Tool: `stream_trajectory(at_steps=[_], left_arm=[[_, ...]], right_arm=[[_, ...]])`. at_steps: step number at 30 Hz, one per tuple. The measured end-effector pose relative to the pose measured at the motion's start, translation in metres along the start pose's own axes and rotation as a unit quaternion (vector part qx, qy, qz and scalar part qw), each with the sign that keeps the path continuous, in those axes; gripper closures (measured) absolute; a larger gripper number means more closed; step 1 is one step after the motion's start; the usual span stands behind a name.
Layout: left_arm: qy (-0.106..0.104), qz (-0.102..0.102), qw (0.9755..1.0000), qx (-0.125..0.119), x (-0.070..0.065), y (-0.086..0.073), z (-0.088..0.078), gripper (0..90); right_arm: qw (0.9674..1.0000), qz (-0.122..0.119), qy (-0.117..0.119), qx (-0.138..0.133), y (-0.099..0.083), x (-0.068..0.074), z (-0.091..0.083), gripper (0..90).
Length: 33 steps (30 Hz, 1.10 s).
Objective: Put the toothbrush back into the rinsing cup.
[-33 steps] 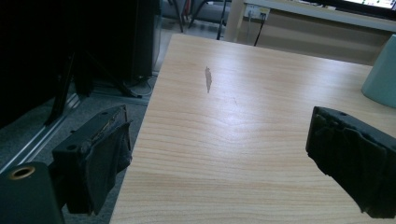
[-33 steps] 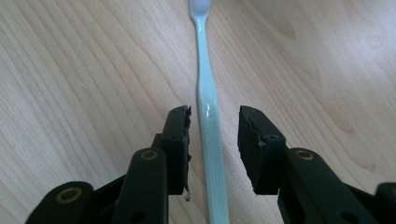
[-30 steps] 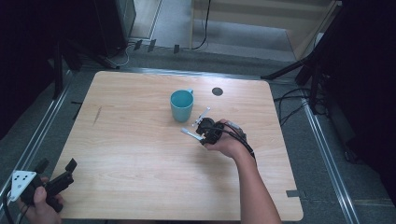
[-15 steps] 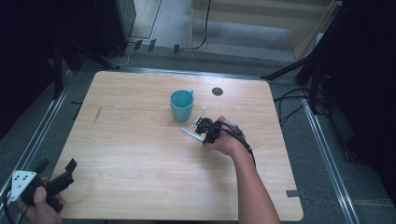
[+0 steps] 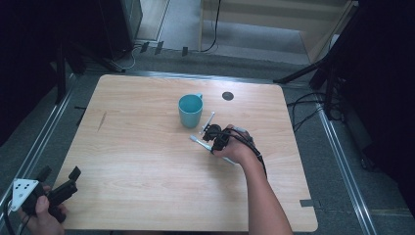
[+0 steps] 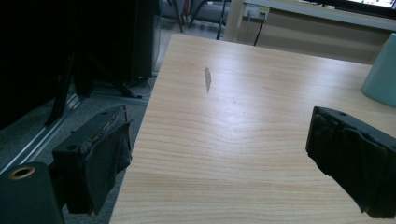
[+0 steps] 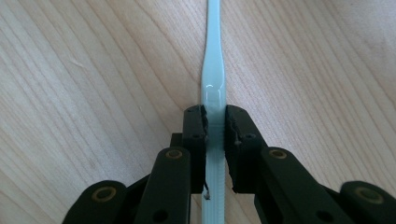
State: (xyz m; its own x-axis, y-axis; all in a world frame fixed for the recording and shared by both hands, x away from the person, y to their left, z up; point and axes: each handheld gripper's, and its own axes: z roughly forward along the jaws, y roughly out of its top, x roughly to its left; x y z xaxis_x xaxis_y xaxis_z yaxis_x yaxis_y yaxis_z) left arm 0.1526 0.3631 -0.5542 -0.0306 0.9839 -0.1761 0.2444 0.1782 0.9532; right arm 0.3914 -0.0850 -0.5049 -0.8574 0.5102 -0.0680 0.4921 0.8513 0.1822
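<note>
A pale blue toothbrush (image 7: pixel 213 88) lies flat on the wooden table (image 5: pixel 147 156), its head end sticking out left of the hand (image 5: pixel 195 140). My right gripper (image 5: pixel 214 136) points down at it just right of the teal mug (image 5: pixel 190 110). Its jaws have just been closing, and the pads (image 7: pixel 201 126) now press on both sides of the handle. My left gripper (image 5: pixel 59 180) is held at the table's near left corner, jaws wide open around bare wood (image 6: pixel 219 158). The mug's edge (image 6: pixel 380 70) shows far right in the left gripper view.
A second thin white stick (image 5: pixel 210 120) lies between the mug and my right hand. A small black round mark (image 5: pixel 227 96) sits behind the mug. Dark stands and cables surround the table; the floor drops off beside the left edge (image 6: pixel 135 102).
</note>
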Motion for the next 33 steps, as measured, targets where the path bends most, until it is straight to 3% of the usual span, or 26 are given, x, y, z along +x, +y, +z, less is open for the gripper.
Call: stream_trajectory(at_steps=[4,8,10,11,15,20,23,28,31,33], left_arm=[[0.0,-0.001,1.0,0.0,0.0,0.0,0.0,6.8],[0.001,0.0,1.0,0.0,0.0,0.0,0.0,6.8],[0.001,0.0,1.0,0.001,0.0,0.0,0.0,6.8],[0.001,0.0,1.0,0.001,0.0,0.0,0.0,6.8],[0.001,-0.001,1.0,0.0,0.0,0.0,0.0,6.8],[0.0,-0.002,1.0,-0.001,0.001,0.0,0.0,6.8],[0.0,-0.002,1.0,0.0,0.0,0.0,0.0,6.8],[-0.001,-0.002,1.0,-0.001,0.0,0.0,0.0,6.8],[-0.001,-0.002,1.0,-0.001,0.0,0.0,0.0,6.8],[-0.001,-0.001,1.0,-0.001,0.0,0.0,0.0,6.8]], right_arm=[[0.9993,0.019,0.006,-0.031,-0.005,-0.004,-0.006,79.3],[0.9968,0.04,-0.015,-0.068,-0.01,-0.009,-0.016,79.3],[0.9937,0.056,-0.011,-0.097,-0.014,-0.011,-0.021,79.3],[0.9937,0.056,-0.011,-0.097,-0.014,-0.011,-0.021,79.3],[0.9852,0.08,-0.021,-0.15,-0.025,-0.016,-0.031,79.3],[0.9694,0.117,-0.026,-0.215,-0.04,-0.023,-0.04,79.3],[0.9614,0.131,-0.028,-0.24,-0.045,-0.024,-0.045,79.3],[0.9407,0.161,-0.017,-0.298,-0.05,-0.028,-0.053,79.3],[0.9301,0.173,-0.023,-0.323,-0.05,-0.028,-0.057,79.3],[0.921,0.182,-0.024,-0.344,-0.049,-0.028,-0.06,79.3]])
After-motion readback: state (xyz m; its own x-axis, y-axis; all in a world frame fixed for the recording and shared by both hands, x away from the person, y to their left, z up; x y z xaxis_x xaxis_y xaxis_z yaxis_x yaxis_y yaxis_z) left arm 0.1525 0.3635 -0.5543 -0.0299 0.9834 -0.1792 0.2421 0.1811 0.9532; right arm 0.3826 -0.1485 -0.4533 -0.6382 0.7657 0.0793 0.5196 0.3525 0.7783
